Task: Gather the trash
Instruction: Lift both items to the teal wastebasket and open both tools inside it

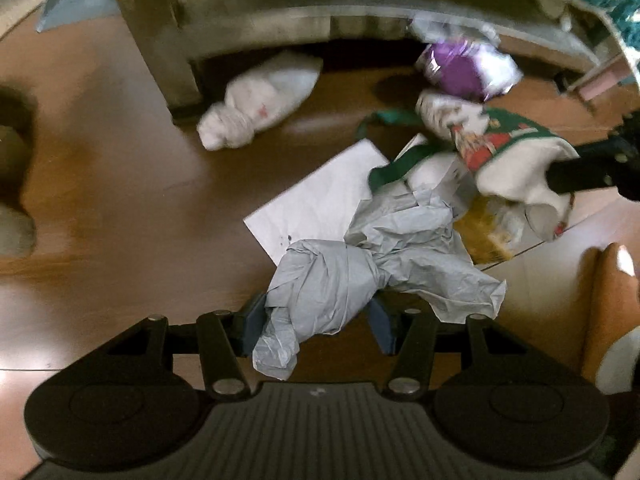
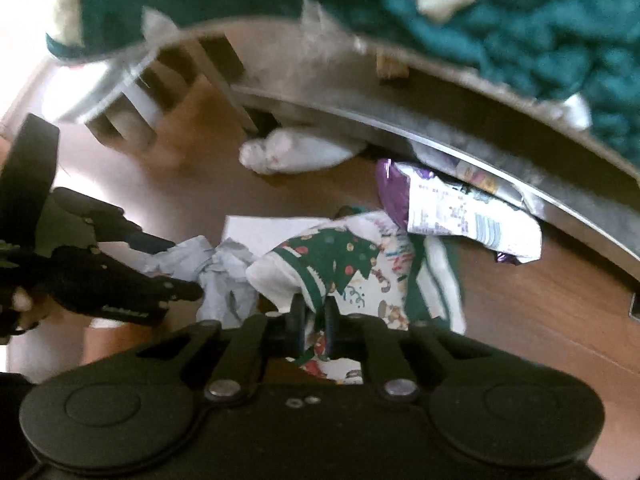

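Note:
My left gripper (image 1: pixel 316 320) is shut on a crumpled grey plastic bag (image 1: pixel 340 276), held above the wooden floor; in the right wrist view the left gripper (image 2: pixel 176 276) shows at the left with the grey bag (image 2: pixel 224 276) in it. My right gripper (image 2: pixel 314 320) is shut on the rim of a Christmas-print tote bag (image 2: pixel 340 268) with green trim. The tote (image 1: pixel 508 156) hangs open at the right of the left wrist view, with the right gripper's black fingers (image 1: pixel 576 172) on it. A white sheet of paper (image 1: pixel 320 200) lies on the floor under the grey bag.
A knotted white bag (image 1: pixel 256 108) lies by the grey bed frame (image 1: pixel 280 20). A purple and white wrapper (image 1: pixel 468 68) lies near the frame beyond the tote. A yellow packet (image 1: pixel 488 232) lies under the tote. A teal blanket (image 2: pixel 520 40) covers the bed.

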{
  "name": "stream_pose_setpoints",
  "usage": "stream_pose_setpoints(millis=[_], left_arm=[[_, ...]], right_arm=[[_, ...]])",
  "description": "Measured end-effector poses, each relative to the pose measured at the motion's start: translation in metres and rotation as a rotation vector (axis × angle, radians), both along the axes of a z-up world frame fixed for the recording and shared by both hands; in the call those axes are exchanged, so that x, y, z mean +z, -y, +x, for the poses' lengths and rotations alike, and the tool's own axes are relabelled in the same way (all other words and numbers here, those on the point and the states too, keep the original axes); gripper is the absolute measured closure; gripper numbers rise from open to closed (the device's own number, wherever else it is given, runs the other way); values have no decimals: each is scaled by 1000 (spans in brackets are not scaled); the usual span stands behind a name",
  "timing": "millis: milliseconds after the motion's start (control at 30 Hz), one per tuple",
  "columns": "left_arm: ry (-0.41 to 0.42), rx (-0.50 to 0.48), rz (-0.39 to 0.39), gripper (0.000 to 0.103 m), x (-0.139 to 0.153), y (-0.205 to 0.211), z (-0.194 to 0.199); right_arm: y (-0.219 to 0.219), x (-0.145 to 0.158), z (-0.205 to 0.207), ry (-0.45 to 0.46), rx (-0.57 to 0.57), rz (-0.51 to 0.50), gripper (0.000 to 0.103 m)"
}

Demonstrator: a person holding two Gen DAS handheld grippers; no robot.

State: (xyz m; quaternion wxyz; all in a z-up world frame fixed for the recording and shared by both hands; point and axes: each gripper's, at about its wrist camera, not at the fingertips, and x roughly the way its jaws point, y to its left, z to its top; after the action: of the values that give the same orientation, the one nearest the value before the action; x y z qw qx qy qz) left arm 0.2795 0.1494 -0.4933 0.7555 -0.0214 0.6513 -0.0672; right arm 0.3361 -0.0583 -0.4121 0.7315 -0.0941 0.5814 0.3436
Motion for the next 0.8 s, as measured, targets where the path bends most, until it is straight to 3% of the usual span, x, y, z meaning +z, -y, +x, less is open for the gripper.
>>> stream_pose_setpoints(millis=[300,600,800], left_arm=[[116,23,7,49,115,-10,-8],[349,122,20,49,260,-18,-22],[465,186,-8,49,339,-7,-50]], right_arm=[[18,113,-29,64,-37,95,95],[42,235,-68,145,-122,228,95],[67,303,-98,205,-174,318,95]])
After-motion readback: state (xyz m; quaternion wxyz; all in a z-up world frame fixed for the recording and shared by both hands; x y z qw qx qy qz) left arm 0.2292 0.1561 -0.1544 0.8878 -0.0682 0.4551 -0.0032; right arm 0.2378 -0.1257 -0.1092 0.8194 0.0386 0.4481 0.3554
